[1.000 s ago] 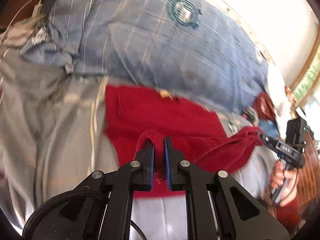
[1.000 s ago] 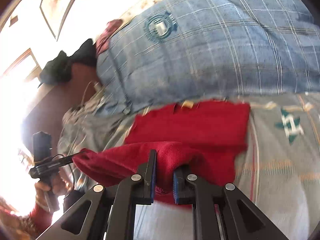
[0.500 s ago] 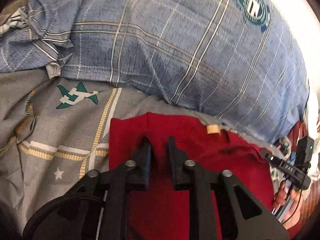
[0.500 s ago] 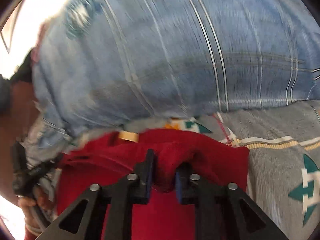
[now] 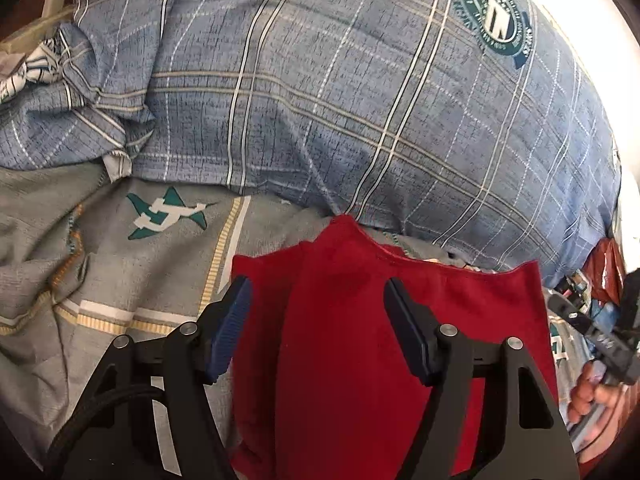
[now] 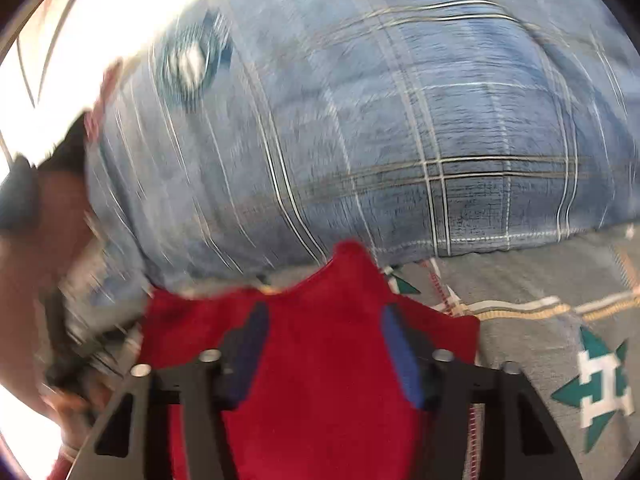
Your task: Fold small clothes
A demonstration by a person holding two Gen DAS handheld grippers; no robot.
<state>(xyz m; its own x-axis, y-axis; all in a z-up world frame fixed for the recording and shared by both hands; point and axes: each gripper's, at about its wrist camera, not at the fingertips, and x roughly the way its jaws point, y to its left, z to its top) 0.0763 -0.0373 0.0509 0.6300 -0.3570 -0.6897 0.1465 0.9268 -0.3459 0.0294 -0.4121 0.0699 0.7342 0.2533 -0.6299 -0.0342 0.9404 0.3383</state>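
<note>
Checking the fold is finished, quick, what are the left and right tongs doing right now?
Left tongs: open, just released, red garment lying loose between them.
Right tongs: open, just let go, same garment under them.

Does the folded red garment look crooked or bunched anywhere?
Yes. The red garment has one peak of cloth standing up at its far edge against the blue plaid pillow, so that edge is not straight.

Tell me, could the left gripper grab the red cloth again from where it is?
Probably yes: the left gripper is open right over the red cloth, with a raised fold between its fingers and nothing in the way.
</note>
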